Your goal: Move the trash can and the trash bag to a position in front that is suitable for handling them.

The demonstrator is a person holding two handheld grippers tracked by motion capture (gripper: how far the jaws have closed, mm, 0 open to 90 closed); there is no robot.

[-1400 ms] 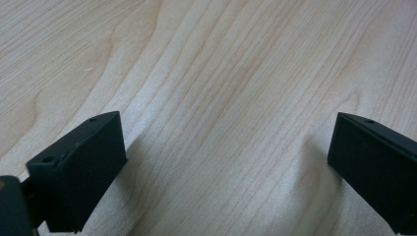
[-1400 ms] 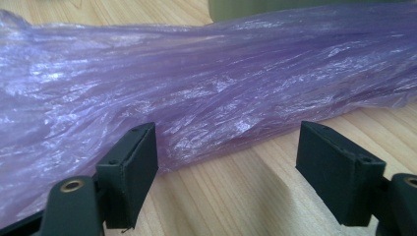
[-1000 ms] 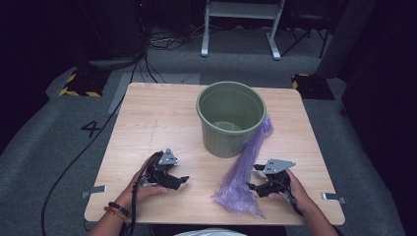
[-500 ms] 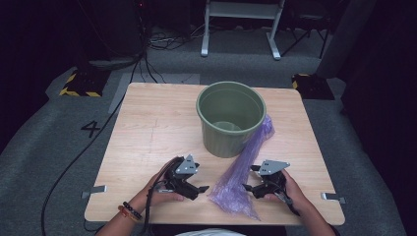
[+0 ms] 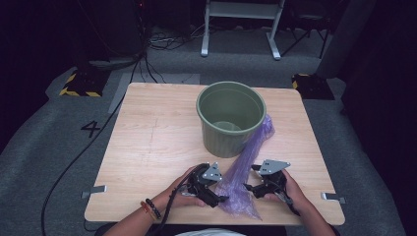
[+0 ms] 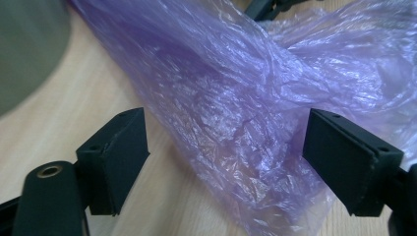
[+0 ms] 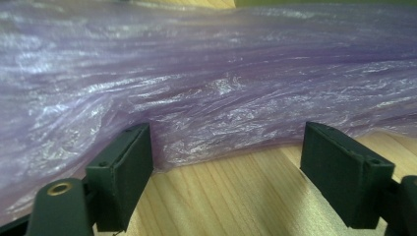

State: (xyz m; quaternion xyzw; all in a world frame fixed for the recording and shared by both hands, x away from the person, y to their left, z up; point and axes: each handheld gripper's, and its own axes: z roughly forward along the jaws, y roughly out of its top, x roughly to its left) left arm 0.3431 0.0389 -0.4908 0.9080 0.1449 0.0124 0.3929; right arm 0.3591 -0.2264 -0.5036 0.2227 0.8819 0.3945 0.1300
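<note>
A crumpled purple plastic bag (image 5: 246, 167) lies on the wooden table (image 5: 147, 147), stretched in a long strip from the right side of the green bucket (image 5: 230, 118) down toward the near edge. Its far end rests against the bucket's wall, and its near end spreads flat between the two grippers.

The left gripper (image 5: 216, 194) sits at the bag's left edge, low over the table, held in the person's left hand (image 5: 184, 191). In the left gripper view its jaws stand wide apart with a fold of the purple film between them – the pads do not press on it, so nothing is grasped. The jaws have just been closing a little, yet the gap stays broad.

The right gripper (image 5: 252, 184) sits at the bag's right edge, in the right hand (image 5: 290, 189). In the right gripper view its jaws are likewise spread, with bare wood between them and the bag's edge just ahead; the left pad seems to brush the film – though the close, soft focus makes that hard to confirm.

The bucket stands upright near the middle of the table.
</note>
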